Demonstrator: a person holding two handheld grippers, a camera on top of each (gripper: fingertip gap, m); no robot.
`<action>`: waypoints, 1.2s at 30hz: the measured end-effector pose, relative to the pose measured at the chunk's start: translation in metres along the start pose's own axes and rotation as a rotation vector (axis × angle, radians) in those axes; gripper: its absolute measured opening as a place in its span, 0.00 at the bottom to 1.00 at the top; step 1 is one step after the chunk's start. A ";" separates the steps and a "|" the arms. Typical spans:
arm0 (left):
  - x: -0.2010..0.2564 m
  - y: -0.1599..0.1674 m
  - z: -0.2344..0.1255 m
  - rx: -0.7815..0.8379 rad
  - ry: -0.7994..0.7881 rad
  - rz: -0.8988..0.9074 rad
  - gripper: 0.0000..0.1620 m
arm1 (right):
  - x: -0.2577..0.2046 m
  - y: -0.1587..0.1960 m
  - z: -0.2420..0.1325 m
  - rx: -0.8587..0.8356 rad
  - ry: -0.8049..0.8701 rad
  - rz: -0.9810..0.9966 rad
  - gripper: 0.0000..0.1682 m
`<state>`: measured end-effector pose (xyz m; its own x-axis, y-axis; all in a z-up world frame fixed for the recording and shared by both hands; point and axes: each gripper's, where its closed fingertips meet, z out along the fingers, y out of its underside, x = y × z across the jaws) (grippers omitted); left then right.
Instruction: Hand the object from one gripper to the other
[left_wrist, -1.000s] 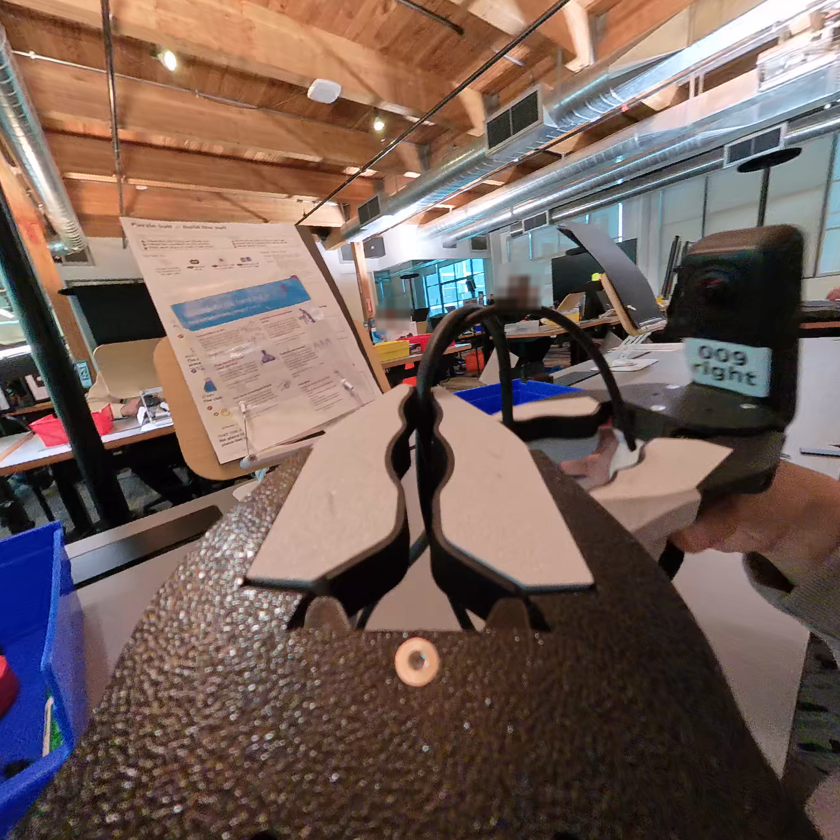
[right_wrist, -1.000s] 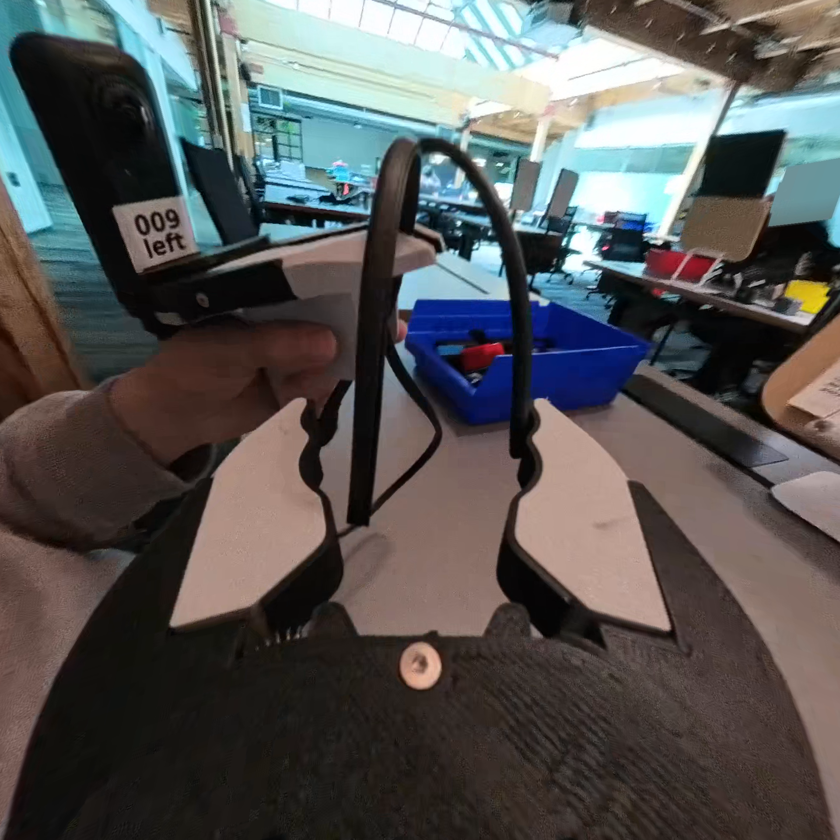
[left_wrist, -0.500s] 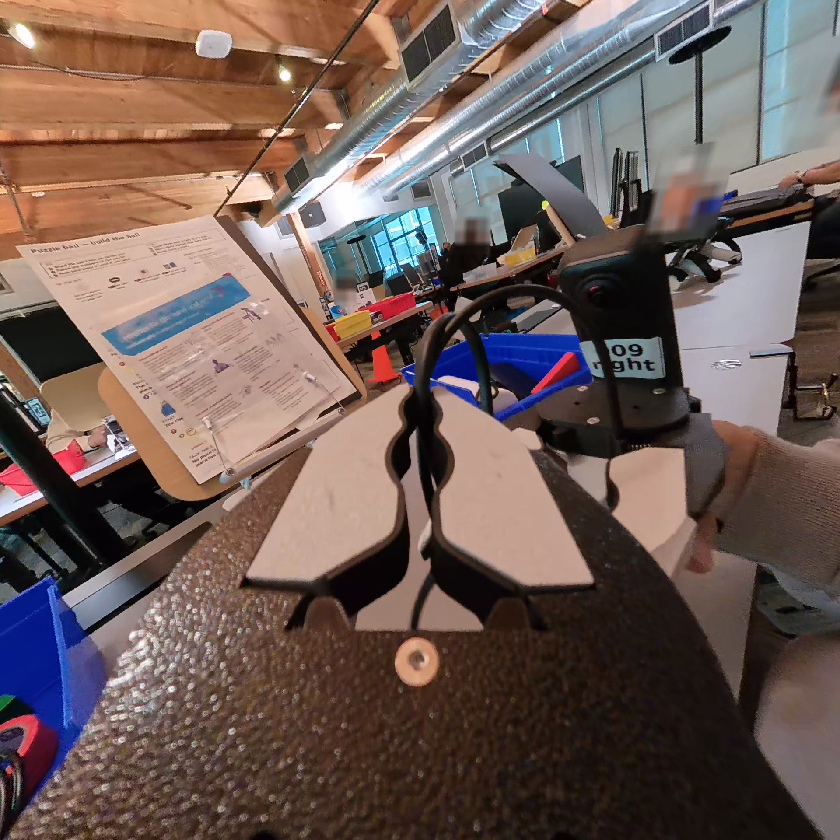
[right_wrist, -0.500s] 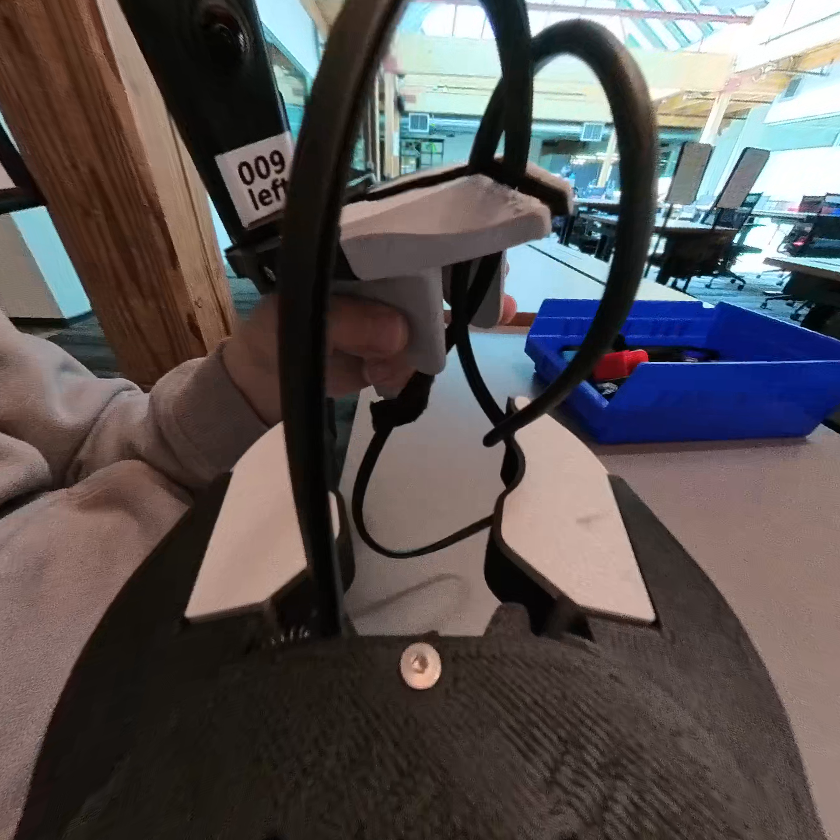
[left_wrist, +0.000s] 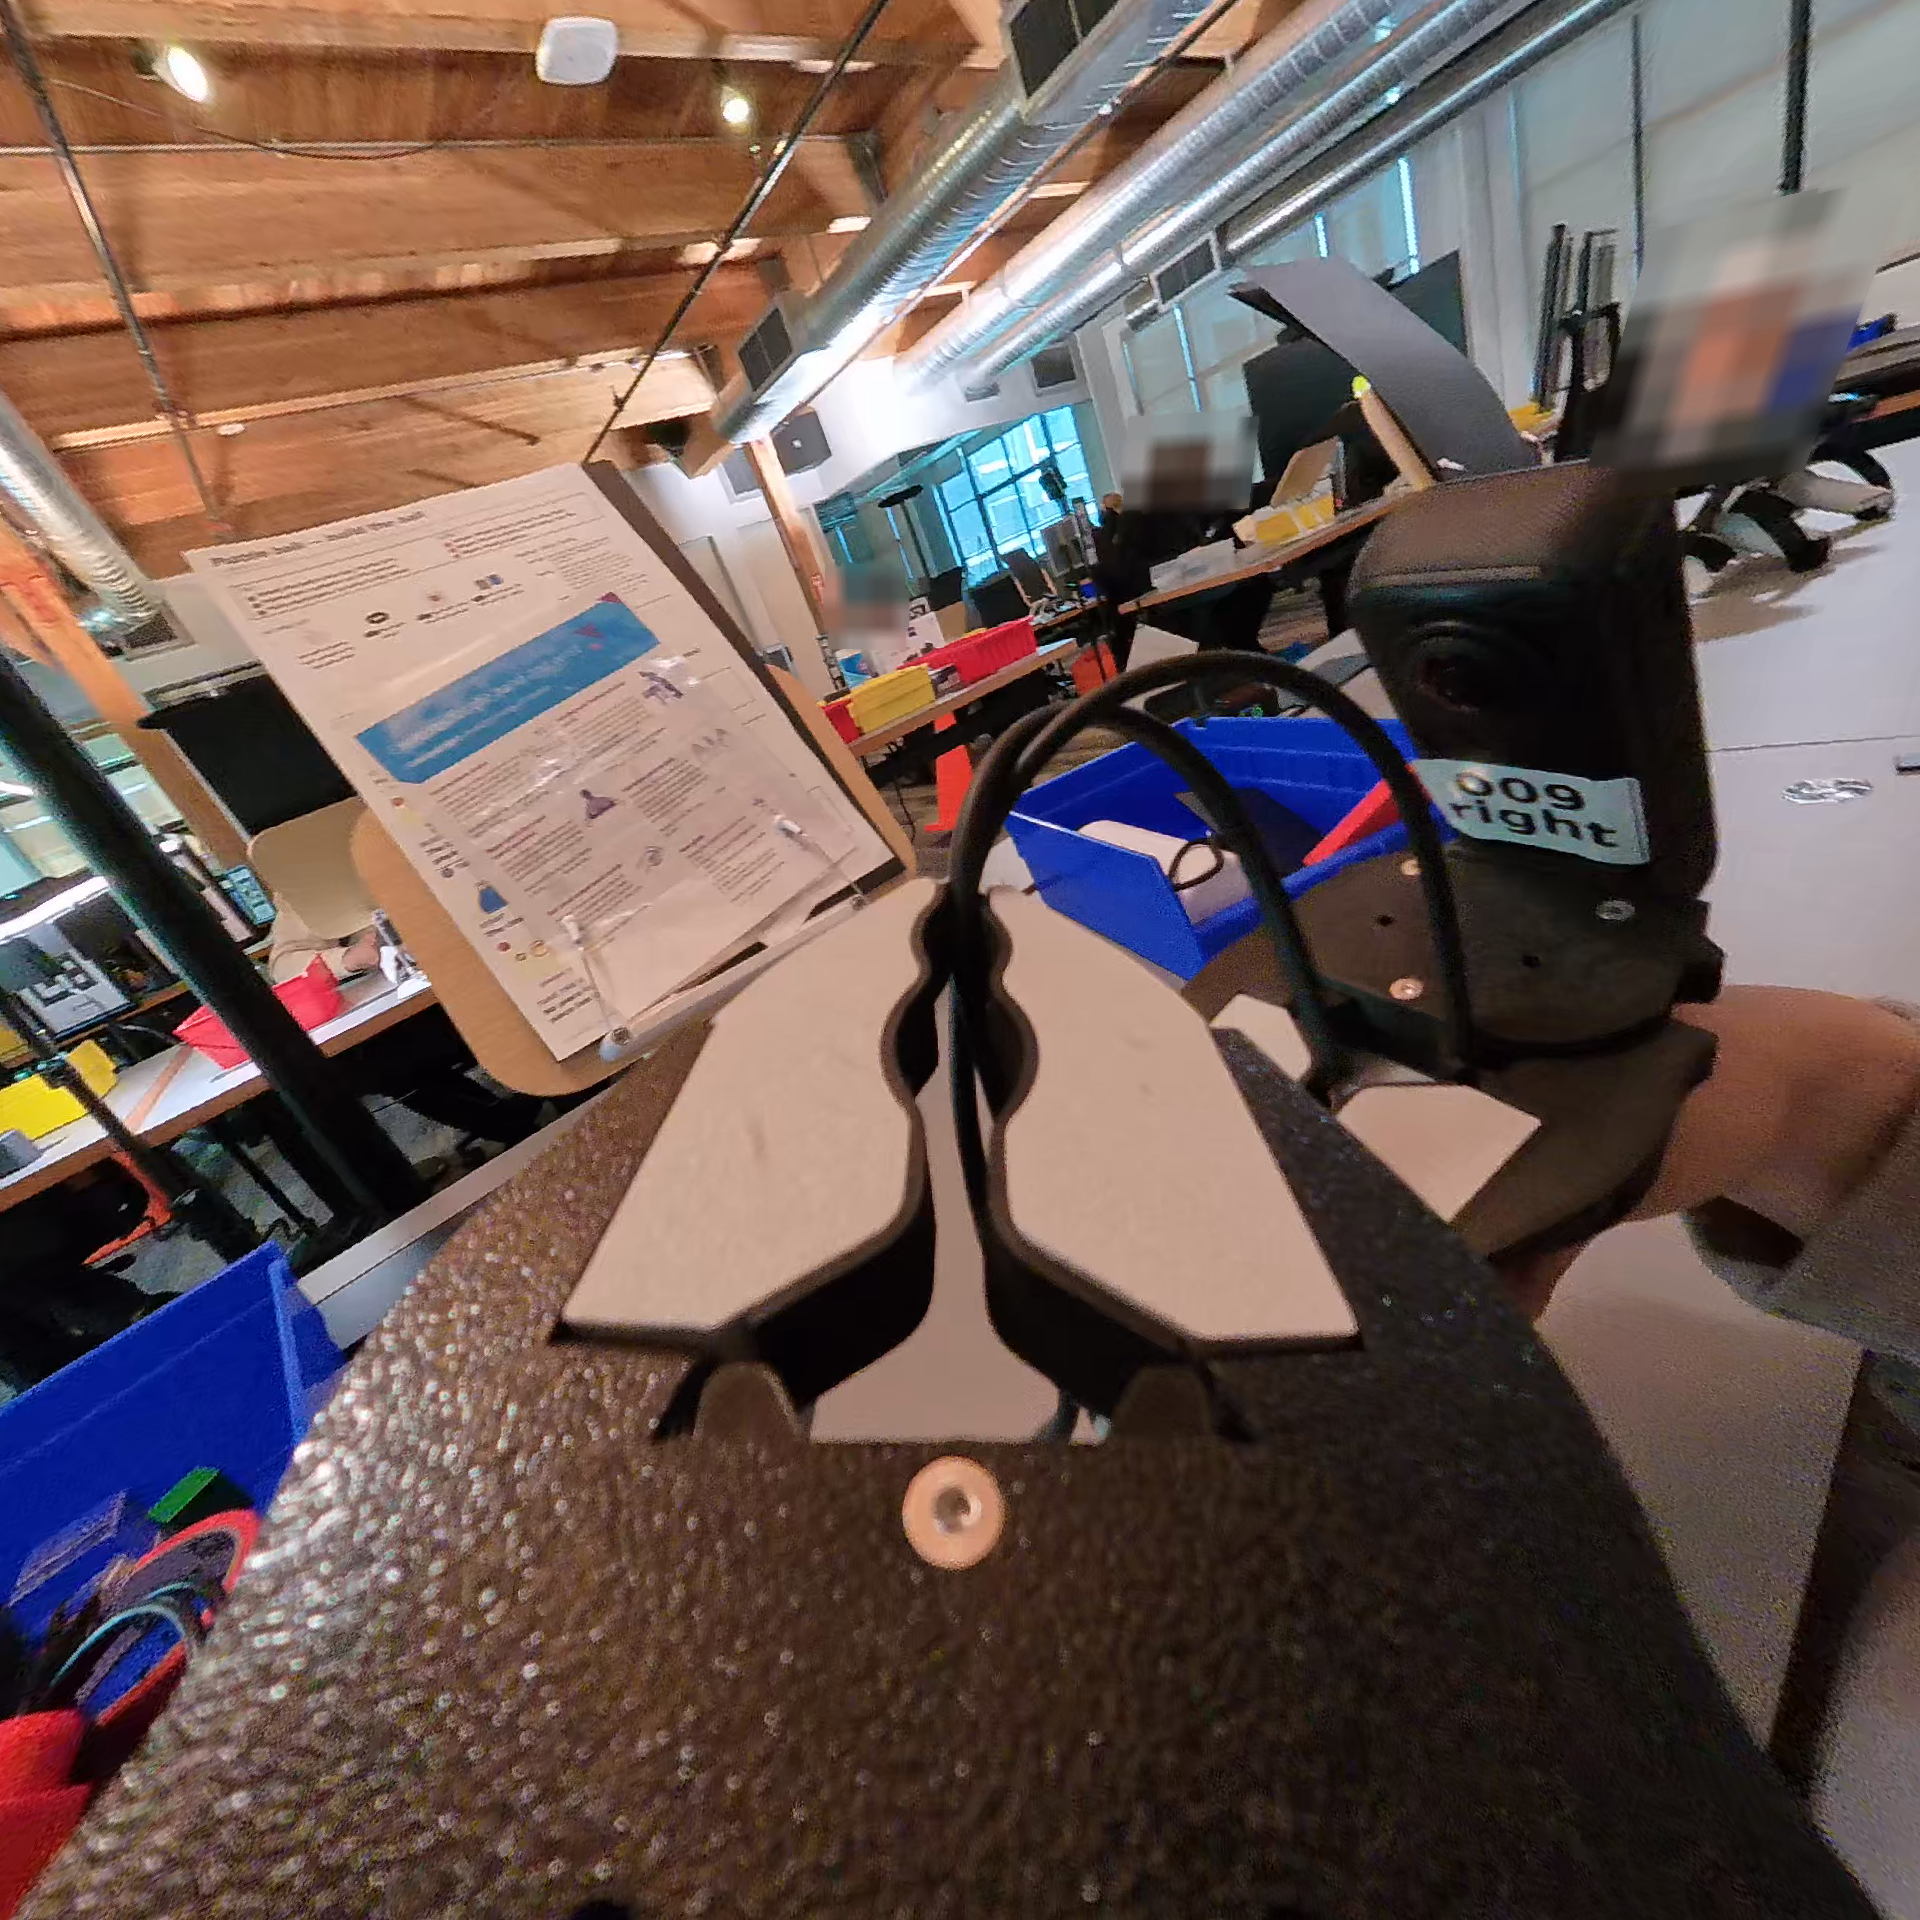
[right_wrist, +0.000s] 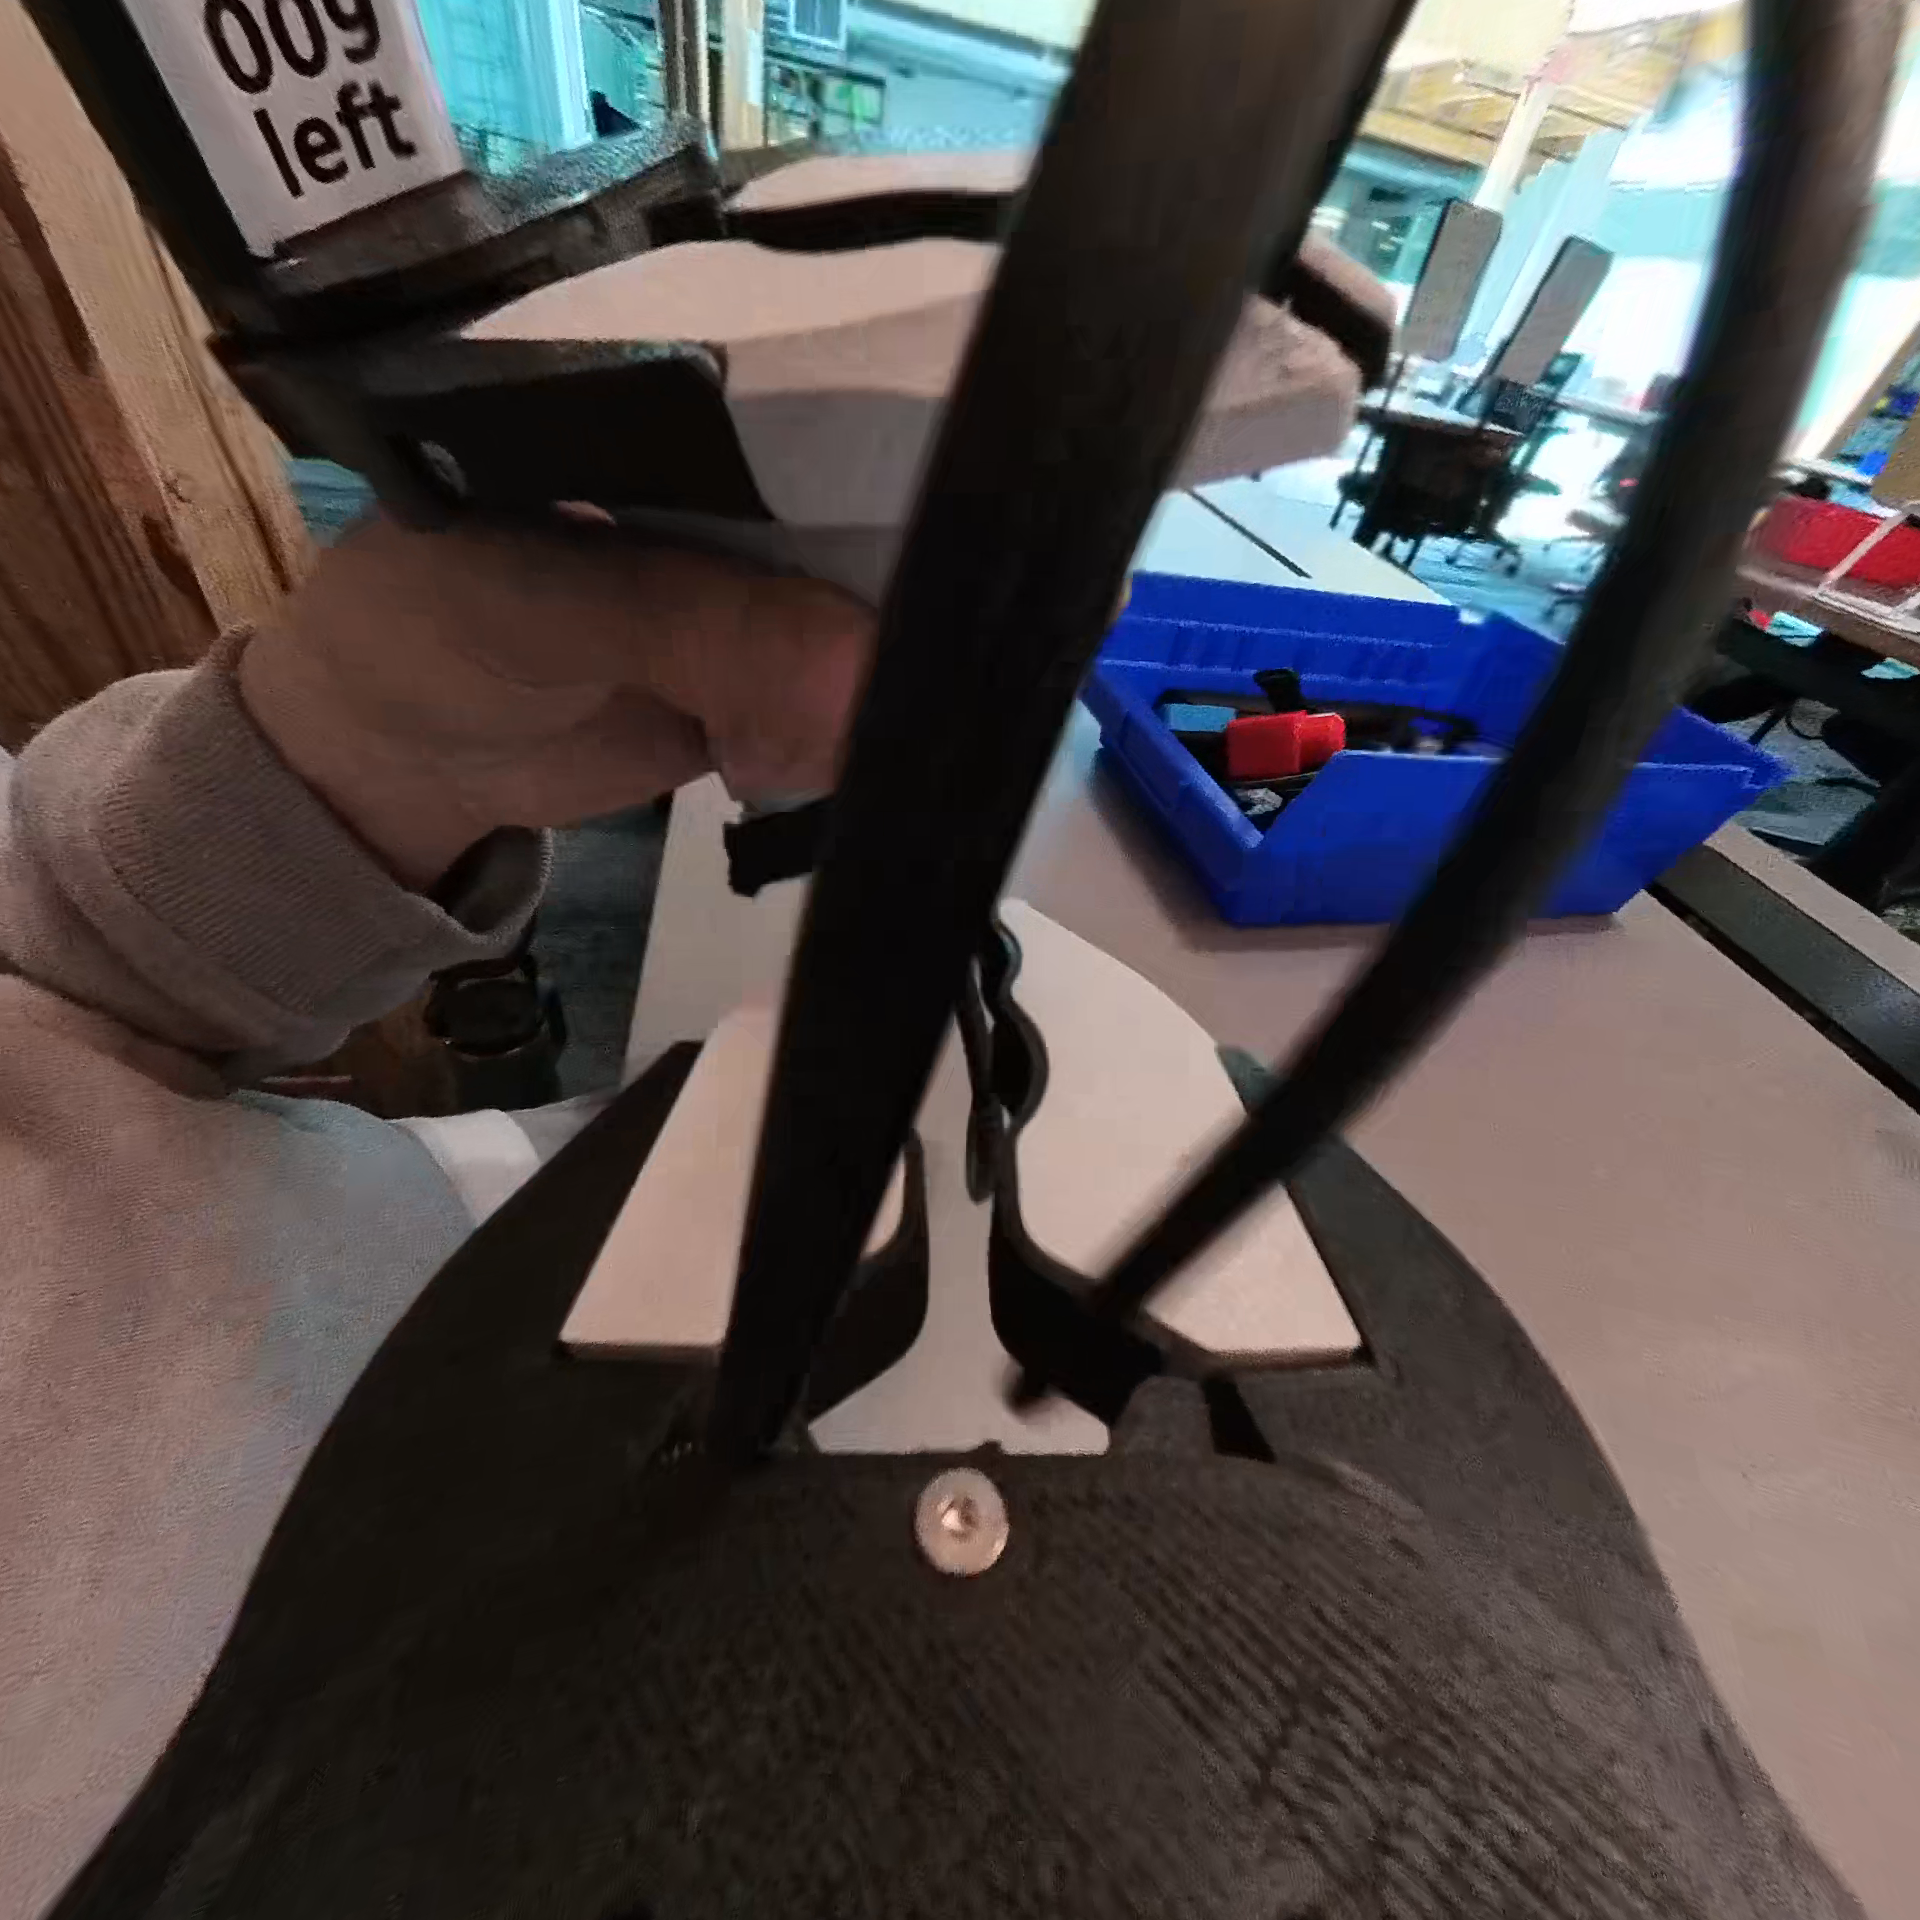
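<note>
A looped black cable (left_wrist: 1195, 665) hangs in the air between both grippers. My left gripper (left_wrist: 961, 987) is shut on one strand of it, and the loop arcs over to the right. The right gripper (left_wrist: 1340, 1081) sits close on the right, and the loop's other end runs down to its fingers. In the right wrist view the cable (right_wrist: 987, 623) crosses close in front of the camera, and a thin strand sits pinched between the nearly closed fingers of my right gripper (right_wrist: 971, 1039). The left gripper (right_wrist: 1299, 343), held by a hand, is just above and to the left.
A blue bin (left_wrist: 1122, 894) with small parts stands on the grey table (right_wrist: 1558, 1143) beyond the grippers. Another blue bin (left_wrist: 156, 1403) is at lower left. An instruction sheet on a stand (left_wrist: 540, 748) is at the left. A wooden post (right_wrist: 104, 416) rises behind the left hand. Spacing between my two grippers at the tips: around 9 cm.
My right gripper was open around the cable loop and has closed on a strand. The two grippers have moved closer together. The left gripper stayed shut on the cable.
</note>
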<state>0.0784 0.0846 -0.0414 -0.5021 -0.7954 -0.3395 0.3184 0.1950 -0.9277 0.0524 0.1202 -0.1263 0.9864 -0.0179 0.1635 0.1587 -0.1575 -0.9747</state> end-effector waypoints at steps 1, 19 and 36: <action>-0.003 -0.001 -0.001 0.006 -0.010 -0.011 0.02 | 0.005 0.000 -0.002 -0.004 0.034 -0.013 0.04; 0.021 0.054 0.011 -0.135 0.214 -0.162 0.29 | 0.158 -0.035 -0.228 -0.164 0.879 0.090 0.03; 0.019 0.082 0.013 -0.249 0.188 -0.127 0.24 | 0.282 0.134 -0.383 -0.538 1.210 0.648 0.29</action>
<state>0.1054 0.0774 -0.1215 -0.6723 -0.7068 -0.2199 0.0488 0.2541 -0.9660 0.3358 -0.2839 -0.1525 0.1986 -0.9799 0.0197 -0.5879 -0.1352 -0.7975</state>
